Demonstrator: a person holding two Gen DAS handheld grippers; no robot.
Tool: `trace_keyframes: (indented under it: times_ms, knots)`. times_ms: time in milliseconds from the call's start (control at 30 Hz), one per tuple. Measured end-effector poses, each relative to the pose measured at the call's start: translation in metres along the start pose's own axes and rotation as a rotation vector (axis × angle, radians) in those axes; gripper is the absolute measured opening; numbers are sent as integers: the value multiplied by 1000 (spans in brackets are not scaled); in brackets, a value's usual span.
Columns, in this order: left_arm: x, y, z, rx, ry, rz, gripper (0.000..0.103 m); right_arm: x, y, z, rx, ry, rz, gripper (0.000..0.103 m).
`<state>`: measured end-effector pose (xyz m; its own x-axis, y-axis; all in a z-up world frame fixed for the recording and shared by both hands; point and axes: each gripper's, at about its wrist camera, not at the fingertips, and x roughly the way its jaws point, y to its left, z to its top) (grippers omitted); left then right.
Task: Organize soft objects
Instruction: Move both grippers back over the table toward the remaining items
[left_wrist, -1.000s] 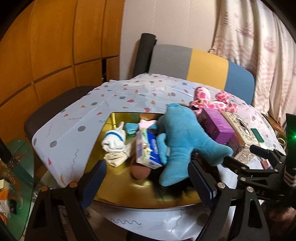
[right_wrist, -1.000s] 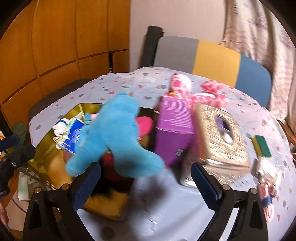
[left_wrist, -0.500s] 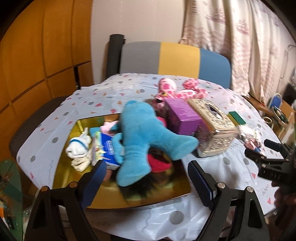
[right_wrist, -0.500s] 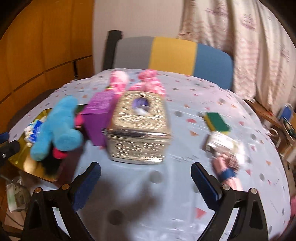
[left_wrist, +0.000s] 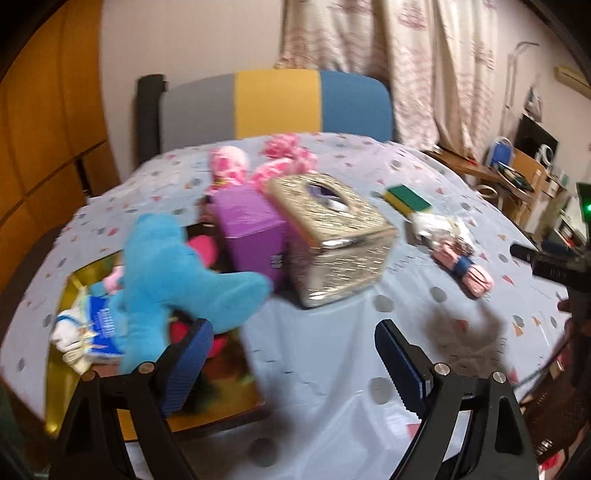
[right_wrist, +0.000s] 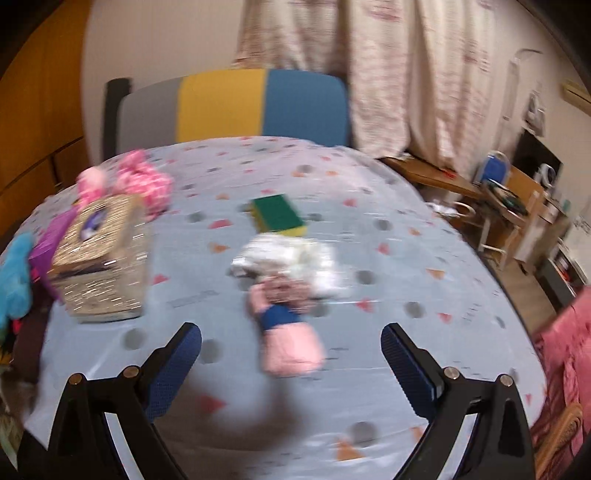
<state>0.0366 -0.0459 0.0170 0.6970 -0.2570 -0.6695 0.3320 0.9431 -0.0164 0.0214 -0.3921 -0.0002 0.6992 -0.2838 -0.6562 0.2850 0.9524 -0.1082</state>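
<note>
**A:** What lies ahead of my right gripper (right_wrist: 291, 354) now?

**B:** A pink roll with a dark blue band (right_wrist: 286, 332) lies on the bench (right_wrist: 406, 258), centred between your right jaws and just beyond their tips. The jaws stand wide apart and hold nothing. The roll's long axis runs away from you and leans slightly left, so it lies roughly along the line the gripper points. A crumpled white cloth (right_wrist: 295, 262) touches its far end, and a green and yellow sponge (right_wrist: 279, 214) sits beyond that.

**A:** And my left gripper (left_wrist: 293, 360)?

**B:** Its jaws are released too, with only bare bench between them. From that view the pink roll (left_wrist: 463, 267) is well off to the right, so I judge the right hand much the nearer for a pick. The gold tray (left_wrist: 59, 373) with the blue plush toy (left_wrist: 177, 280) sits at the left, beside a purple box (left_wrist: 251, 229) and a glittery gold tissue box (left_wrist: 332, 236).

**A:** What differs from a second ago?

**B:** Both views have swung to the right. A second ago the left jaws framed the tray and the blue plush; now the tray lies off to their left. The right view then showed the plush and boxes ahead, with the roll at the far right edge; now the roll is centred. Both pictures are blurred.
</note>
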Motion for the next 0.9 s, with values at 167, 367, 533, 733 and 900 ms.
trace_keyframes:
  times_ms: [167, 367, 533, 733, 900]
  knots:
    - [23, -29, 9, 19, 69, -90, 90, 10, -62, 1, 157, -6, -49, 100]
    - [49, -82, 16, 119, 116, -187, 89, 21, -116, -16, 379, -13, -74, 100]
    - [72, -112, 22, 147, 163, -254, 79, 26, -128, -17, 442, 4, -23, 100]
    - [107, -158, 40, 149, 214, -356, 60, 26, -129, -18, 466, 8, 26, 100]
    - [144, -197, 50, 127, 279, -431, 55, 30, -138, -21, 524, 24, 64, 100]
